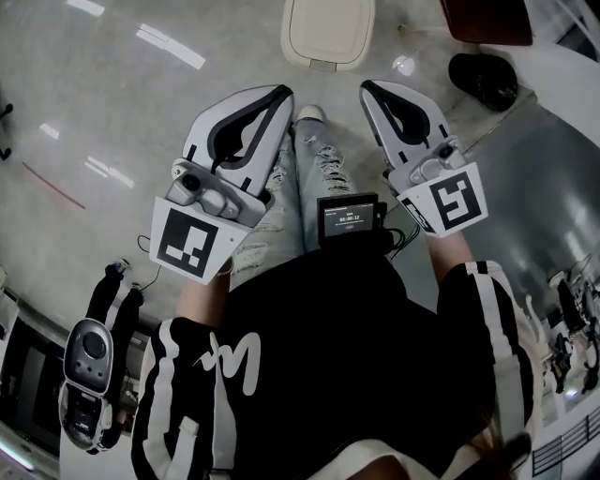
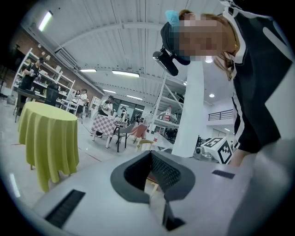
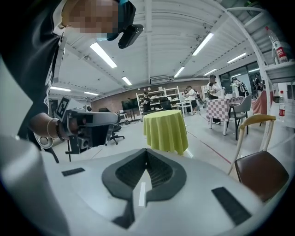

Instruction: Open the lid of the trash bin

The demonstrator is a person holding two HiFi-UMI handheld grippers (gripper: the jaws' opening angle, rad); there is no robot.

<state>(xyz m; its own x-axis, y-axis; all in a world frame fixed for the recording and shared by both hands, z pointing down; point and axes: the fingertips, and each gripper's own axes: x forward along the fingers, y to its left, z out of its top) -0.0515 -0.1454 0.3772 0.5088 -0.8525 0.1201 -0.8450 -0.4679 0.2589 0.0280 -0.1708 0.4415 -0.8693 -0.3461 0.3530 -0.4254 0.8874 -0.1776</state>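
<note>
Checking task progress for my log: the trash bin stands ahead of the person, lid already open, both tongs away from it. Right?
Not quite: the head view shows the trash bin with its lid closed. The rest holds: left tongs and right tongs are away from it.

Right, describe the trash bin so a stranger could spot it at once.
In the head view, take the pale shiny floor and follow the person's jeans forward to the shoe. Just beyond it, top middle, stands the trash bin. It is the only cream, rounded-square thing, lid shut, unlike the dark brown chair seat and black object to its right.
</note>
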